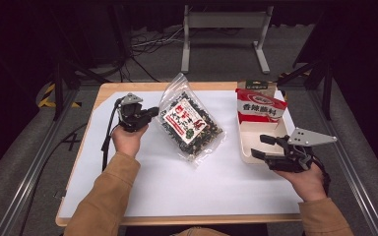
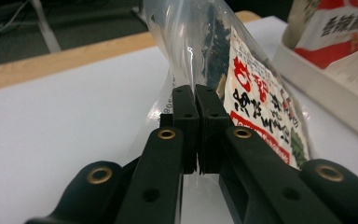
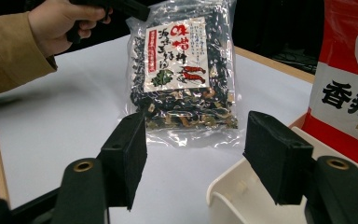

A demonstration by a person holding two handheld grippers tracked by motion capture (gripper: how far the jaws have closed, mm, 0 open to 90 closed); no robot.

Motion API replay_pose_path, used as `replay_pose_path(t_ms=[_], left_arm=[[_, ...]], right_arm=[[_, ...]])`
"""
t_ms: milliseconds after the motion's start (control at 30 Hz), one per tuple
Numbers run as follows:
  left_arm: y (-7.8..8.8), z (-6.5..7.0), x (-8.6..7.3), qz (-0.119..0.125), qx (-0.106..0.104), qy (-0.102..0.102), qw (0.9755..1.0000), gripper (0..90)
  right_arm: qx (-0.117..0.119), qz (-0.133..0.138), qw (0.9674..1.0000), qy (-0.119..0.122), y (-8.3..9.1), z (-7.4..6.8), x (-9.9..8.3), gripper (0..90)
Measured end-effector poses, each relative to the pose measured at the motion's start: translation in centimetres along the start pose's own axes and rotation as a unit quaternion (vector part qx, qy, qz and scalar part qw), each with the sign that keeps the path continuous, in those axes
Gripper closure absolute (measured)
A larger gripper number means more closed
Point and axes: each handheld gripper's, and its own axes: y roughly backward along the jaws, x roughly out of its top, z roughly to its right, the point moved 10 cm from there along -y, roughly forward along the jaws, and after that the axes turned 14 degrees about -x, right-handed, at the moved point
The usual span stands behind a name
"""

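Observation:
A clear bag of dark dried food with a red-and-white label [image 1: 189, 120] lies mid-table, its left top corner raised. My left gripper [image 1: 150, 114] is shut on the bag's clear plastic edge [image 2: 186, 56]; the left gripper view has the jaws pressed together on the film, with the label [image 2: 256, 102] just right of them. My right gripper [image 1: 261, 147] stands open beside the white tray [image 1: 248, 156], nothing between its fingers [image 3: 126, 154]. In the right gripper view the bag [image 3: 182, 70] lies ahead of the open jaws.
A red-and-white packet [image 1: 260, 105] stands upright in the white tray, whose rim [image 3: 228, 186] sits just under the right jaw. White paper [image 1: 187, 187] covers the wooden table. A metal stand [image 1: 224, 22] is on the floor beyond.

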Motion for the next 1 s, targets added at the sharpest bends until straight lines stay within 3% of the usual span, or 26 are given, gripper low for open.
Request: replay_pose_path(t_ms=[133, 567, 833, 1000], left_arm=[[1.0, 1.8, 1.5, 0.013, -0.004, -0.036, 0.9993, 88.4], [3.3, 6.3, 3.6, 0.038, -0.044, -0.092, 0.994, 88.3], [4.9, 9.3, 4.2, 0.048, -0.071, -0.129, 0.9879, 88.4], [5.2, 11.2, 3.8, 0.032, -0.099, -0.152, 0.9829, 88.7]], right_arm=[[0.002, 0.001, 1.0, 0.002, 0.0, -0.2, 0.0, 39.2], [0.011, 0.011, 0.9998, 0.016, 0.1, -0.9, 0.5, 43.6], [0.023, 0.014, 0.9995, 0.019, -0.4, -1.9, 1.2, 43.5], [0.031, 0.017, 0.9992, 0.016, -0.9, -2.7, 2.1, 40.2]])
